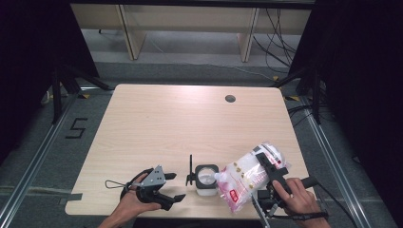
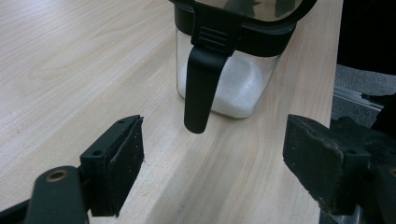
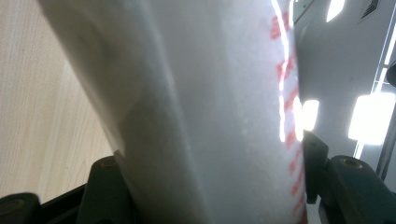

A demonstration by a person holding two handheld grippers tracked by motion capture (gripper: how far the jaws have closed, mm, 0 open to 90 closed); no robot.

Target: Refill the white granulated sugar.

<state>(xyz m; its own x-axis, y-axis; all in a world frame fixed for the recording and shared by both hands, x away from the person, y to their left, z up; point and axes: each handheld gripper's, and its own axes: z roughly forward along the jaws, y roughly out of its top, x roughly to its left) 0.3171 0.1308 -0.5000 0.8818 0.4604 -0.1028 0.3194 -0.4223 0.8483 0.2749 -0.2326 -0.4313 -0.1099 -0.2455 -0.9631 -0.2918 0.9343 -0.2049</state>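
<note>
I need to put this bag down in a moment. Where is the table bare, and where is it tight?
The table is bare across its far half up to the round hole, and along its left side. It is crowded at the near edge: the open left gripper, the jar and the bag clamped in the right gripper.

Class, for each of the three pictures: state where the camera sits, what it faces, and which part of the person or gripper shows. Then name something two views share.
High view: above the near edge, facing forward and down on the table; both forearms show.
Left gripper view: rides the open left gripper, facing the jar; its black jaws show.
Right gripper view: rides the right gripper, facing the clamped bag; jaw bases show.
Shared: the jar appears in the high and left gripper views.
</note>
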